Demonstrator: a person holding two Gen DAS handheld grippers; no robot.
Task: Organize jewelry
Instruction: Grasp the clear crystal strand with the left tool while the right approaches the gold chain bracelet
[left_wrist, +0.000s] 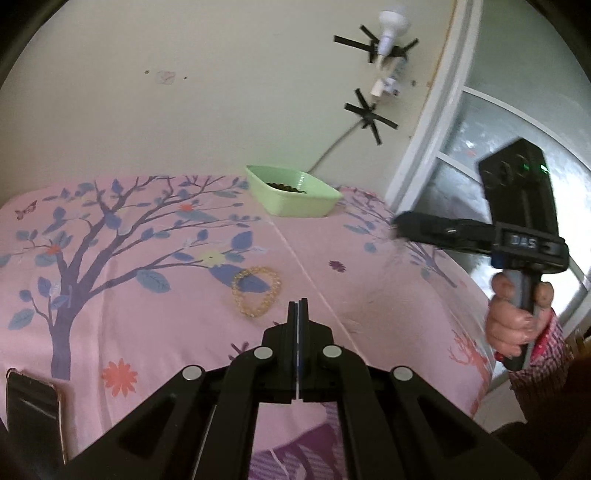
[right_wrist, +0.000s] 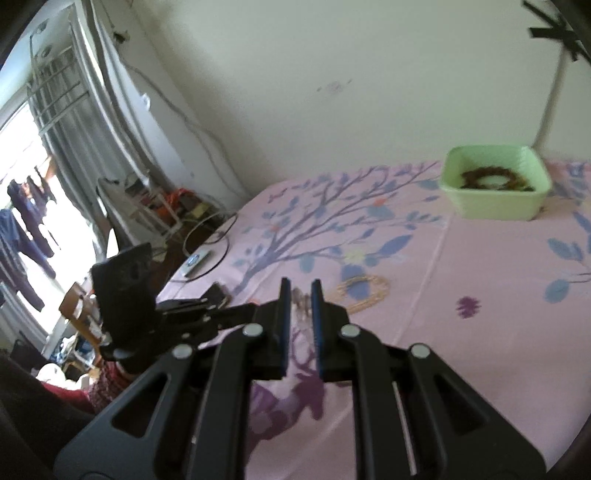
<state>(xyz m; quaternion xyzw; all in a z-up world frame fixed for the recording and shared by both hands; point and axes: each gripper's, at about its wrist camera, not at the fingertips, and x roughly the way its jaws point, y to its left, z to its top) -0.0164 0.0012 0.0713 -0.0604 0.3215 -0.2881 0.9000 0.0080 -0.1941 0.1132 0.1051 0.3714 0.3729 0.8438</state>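
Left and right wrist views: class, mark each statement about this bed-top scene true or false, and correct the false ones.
1. The green tray stands at the far side of the pink cover, by the wall. True.
2. The golden bracelet lies inside the tray. False: it lies on the pink cover, apart from the tray; the tray holds a dark beaded ring.
3. The left gripper has its jaws closed with nothing in them. True.
4. The right gripper has nothing between its fingers. False: a pale beaded piece, blurred, sits between them.
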